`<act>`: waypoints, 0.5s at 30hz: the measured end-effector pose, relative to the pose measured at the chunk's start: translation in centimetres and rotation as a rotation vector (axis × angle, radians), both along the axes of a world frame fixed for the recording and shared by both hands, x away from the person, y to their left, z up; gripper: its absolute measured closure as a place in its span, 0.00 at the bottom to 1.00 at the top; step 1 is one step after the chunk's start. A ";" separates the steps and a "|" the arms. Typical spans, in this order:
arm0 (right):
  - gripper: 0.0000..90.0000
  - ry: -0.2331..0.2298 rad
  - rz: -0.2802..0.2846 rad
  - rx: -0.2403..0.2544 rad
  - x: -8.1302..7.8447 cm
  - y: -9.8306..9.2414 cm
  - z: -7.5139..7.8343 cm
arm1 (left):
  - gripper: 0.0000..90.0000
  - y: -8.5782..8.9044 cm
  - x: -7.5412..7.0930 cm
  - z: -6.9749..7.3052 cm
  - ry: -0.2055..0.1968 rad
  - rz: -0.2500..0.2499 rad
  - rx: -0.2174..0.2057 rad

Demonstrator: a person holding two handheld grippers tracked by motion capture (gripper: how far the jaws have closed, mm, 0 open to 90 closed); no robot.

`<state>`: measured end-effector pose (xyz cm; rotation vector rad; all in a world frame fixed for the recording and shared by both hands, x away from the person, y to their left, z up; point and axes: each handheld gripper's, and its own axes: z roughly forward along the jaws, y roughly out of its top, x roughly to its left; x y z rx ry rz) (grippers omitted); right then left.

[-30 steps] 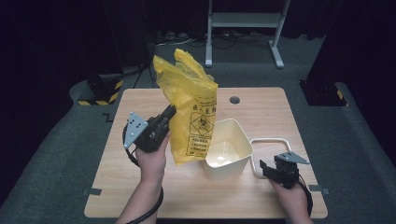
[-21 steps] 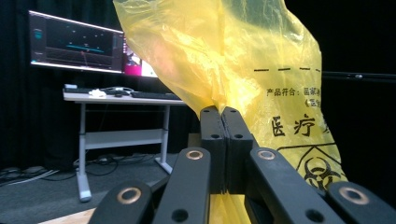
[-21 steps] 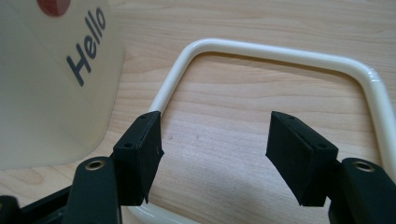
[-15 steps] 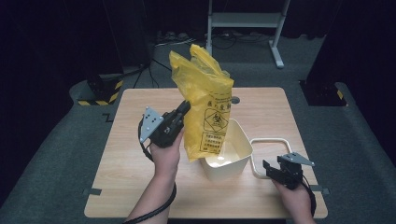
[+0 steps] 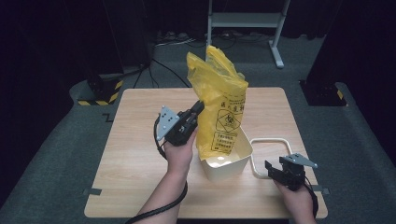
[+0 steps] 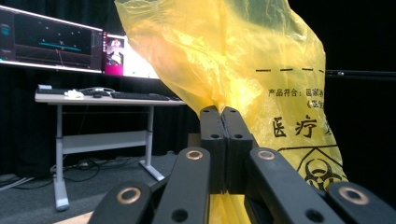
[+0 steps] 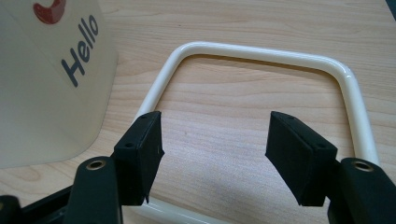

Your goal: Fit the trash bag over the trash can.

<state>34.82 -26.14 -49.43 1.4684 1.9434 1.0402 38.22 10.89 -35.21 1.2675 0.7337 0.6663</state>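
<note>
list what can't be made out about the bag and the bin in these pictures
- Inside of the cream plastic bin, high view: the hanging yellow plastic bag covers part of it.
- Bag's lower end, left gripper view: hidden behind the left gripper, shut on the bag.
- Bag's printed text, high view: too small to read.
- Cream ring frame, right gripper view: near side cut off by the bottom edge, behind the open right gripper.

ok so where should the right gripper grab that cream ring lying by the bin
Best on the ring's near straight side, from above. It lies flat on the table, and the right gripper already hangs open over that rail, so its jaws could probably close across the thin tube.
</note>
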 end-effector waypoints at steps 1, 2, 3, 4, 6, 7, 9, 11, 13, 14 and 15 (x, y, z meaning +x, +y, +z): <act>0.40 -0.004 -0.001 0.002 0.0 0.0 0.0 | 0.99 -0.1 0.2 -0.2 0.003 -0.007 -0.008; 0.40 -0.008 -0.002 0.004 -0.1 0.0 0.0 | 0.99 -0.2 0.5 -0.3 0.008 -0.008 -0.010; 0.41 -0.010 0.000 0.002 0.0 0.1 0.0 | 0.99 -0.3 0.7 -0.4 0.014 -0.009 -0.012; 0.41 -0.009 0.005 -0.004 0.0 0.1 0.0 | 0.99 -0.4 1.0 -0.5 0.016 -0.007 -0.012; 0.41 -0.004 0.003 0.001 0.3 0.2 -0.1 | 0.99 -0.7 1.4 -0.7 0.020 -0.010 -0.013; 0.41 -0.003 0.002 0.003 0.3 0.3 -0.1 | 0.99 -0.9 1.6 -0.9 0.024 -0.009 -0.007; 0.41 -0.002 0.005 0.002 0.4 0.4 -0.1 | 0.99 -1.1 1.8 -1.3 0.035 -0.002 0.006; 0.41 0.002 0.013 -0.002 0.4 0.6 -0.1 | 0.99 -1.3 1.8 -1.9 0.053 0.001 0.004; 0.41 0.002 0.022 0.004 0.5 0.7 0.0 | 0.99 -1.4 1.7 -2.4 0.056 0.009 0.016; 0.41 -0.005 0.027 0.005 0.5 0.8 0.1 | 0.99 -1.5 1.6 -2.6 0.059 0.010 0.023; 0.41 -0.011 0.031 0.011 0.5 0.8 0.2 | 0.99 -1.5 1.6 -2.8 0.059 0.011 0.033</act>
